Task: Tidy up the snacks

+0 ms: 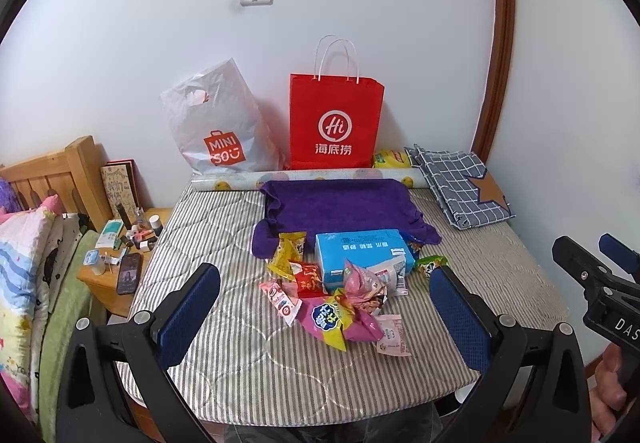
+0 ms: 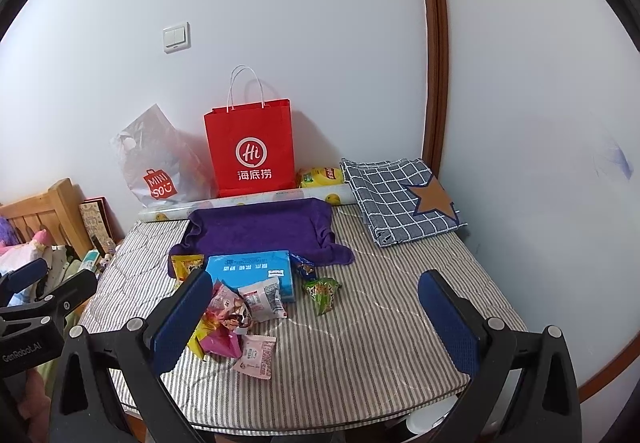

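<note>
Blue-padded, my left gripper (image 1: 326,303) and right gripper (image 2: 316,317) both hung spread apart and empty at frame bottom over crinkly snack packets (image 1: 340,307) beside a light-blue cardboard box (image 1: 360,253).

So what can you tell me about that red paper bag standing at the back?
The red paper bag stands upright against the white wall at the far edge of the striped mattress. It looks like stiff matte paper, with two white twisted-cord handles sticking up. Its front carries a white circle logo reading "Hi" over three white Chinese characters. The white Miniso plastic bag leans beside it on one side, a yellow snack packet lies at the other, and a patterned roll lies in front.
</note>
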Available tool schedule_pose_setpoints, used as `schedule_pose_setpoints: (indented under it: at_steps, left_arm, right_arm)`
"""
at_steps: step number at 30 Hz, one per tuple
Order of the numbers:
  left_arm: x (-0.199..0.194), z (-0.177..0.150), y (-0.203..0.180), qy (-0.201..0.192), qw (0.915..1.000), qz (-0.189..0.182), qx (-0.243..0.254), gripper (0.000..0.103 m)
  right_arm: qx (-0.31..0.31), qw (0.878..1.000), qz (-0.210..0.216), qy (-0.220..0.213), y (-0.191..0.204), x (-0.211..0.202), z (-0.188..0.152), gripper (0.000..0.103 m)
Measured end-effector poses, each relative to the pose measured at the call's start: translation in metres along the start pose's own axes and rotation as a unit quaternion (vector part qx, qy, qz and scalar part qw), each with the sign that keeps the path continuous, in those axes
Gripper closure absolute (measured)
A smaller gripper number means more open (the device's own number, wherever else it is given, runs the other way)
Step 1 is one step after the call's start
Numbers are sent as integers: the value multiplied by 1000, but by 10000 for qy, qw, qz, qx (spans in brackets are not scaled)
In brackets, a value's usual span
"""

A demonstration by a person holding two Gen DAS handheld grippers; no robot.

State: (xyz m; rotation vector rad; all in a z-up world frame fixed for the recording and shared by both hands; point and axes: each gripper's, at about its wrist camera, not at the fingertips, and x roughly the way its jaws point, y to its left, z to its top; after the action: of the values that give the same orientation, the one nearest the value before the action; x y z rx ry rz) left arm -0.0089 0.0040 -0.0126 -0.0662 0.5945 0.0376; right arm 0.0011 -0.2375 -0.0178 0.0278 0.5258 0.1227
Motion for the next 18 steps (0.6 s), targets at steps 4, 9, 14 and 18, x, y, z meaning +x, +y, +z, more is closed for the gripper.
schedule_pose_setpoints:
  at_steps: [4,9,14,18]
  left_arm:
    - [-2,1,0,-34,10000,-4,38,0]
    - [-3,2,-1,-48,10000,-16,60,0]
    - [-3,2,-2,-34,10000,-5,89,0]
    - [-3,2,-3,-35,9999,-18,104,0]
  right_arm:
    - [-10,10000,5,4,0,0,0,0]
    - [-27,10000,6,-9,0,0,0,0]
    - [-33,10000,0,-10,1,0,0,0]
    - [-24,10000,-11,2,1,0,0,0]
